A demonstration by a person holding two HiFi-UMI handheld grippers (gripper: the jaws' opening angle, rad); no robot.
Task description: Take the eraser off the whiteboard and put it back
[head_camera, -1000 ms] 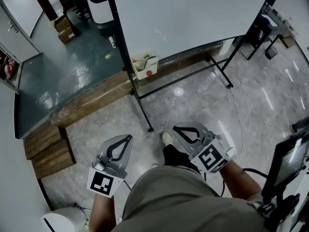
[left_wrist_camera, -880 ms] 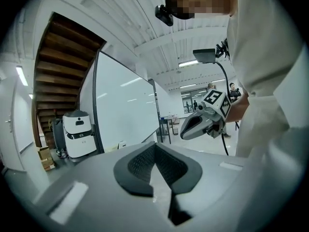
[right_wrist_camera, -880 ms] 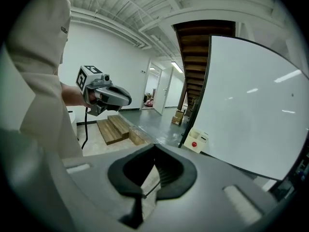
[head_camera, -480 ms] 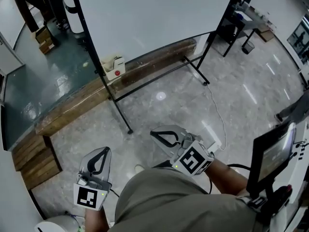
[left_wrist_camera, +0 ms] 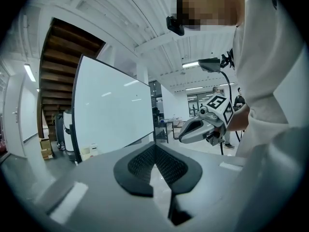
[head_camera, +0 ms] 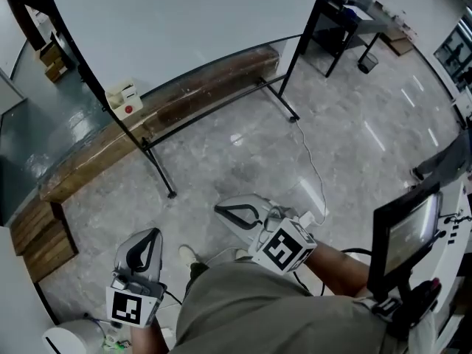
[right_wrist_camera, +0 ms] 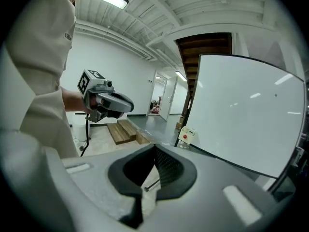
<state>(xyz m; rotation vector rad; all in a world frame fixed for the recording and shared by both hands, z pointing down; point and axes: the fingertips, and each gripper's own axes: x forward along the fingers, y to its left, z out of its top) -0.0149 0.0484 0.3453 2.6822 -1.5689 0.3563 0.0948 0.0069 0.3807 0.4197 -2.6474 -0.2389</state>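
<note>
Facing the whiteboard (head_camera: pixel 184 28) on its black stand (head_camera: pixel 155 167), we hold both tools low over the marble floor (head_camera: pixel 354 124). Our left gripper (head_camera: pixel 150 234) and right gripper (head_camera: pixel 221 210) are each clenched tight on nothing. A cream box (head_camera: pixel 124 100) with a red dot sits at the stand's left leg. We cannot pick out the eraser in any view.

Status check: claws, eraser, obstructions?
Left claw shut, empty; right claw shut, empty. Whiteboard ahead, not reached; no eraser visible. Cable on floor between.
</note>
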